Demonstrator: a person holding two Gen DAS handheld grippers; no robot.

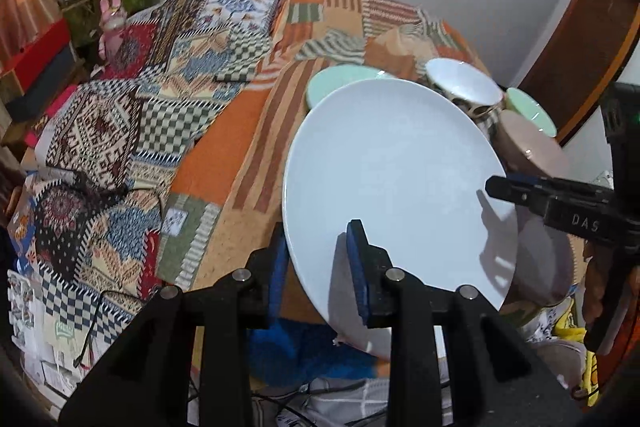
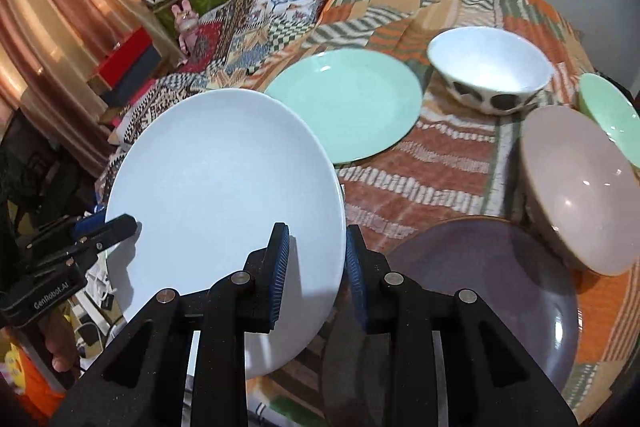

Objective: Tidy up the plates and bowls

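1. Left tool [image 1: 318, 259] grips the near rim of a white plate [image 1: 396, 167], one blue-padded finger [image 1: 360, 267] on the upper face and the other under the rim.
2. Right tool [image 2: 316, 263] grips the same white plate [image 2: 224, 187] at its opposite edge, its two blue pads closed narrowly across the rim.
3. Held between both tools, the plate is lifted off the surface [image 2: 420, 179] and tilted, its open face turned up and toward the cameras.
4. From the left wrist view the plate reads as an oval, its long axis running from the near tool away toward the far dishes.
5. A mint green plate [image 2: 344, 103] lies flat on the patterned cloth just behind the white plate.
6. A white bowl with dark spots [image 2: 490, 71] stands upright beyond the green plate, to its right.
7. A beige bowl [image 2: 580, 187] sits tilted at the right side, and a small green dish [image 2: 612, 115] shows just behind it.
8. A dark purple plate [image 2: 488, 283] lies flat near the right tool, beside the beige bowl.
9. A patchwork cloth in orange, brown and green stripes covers the surface.
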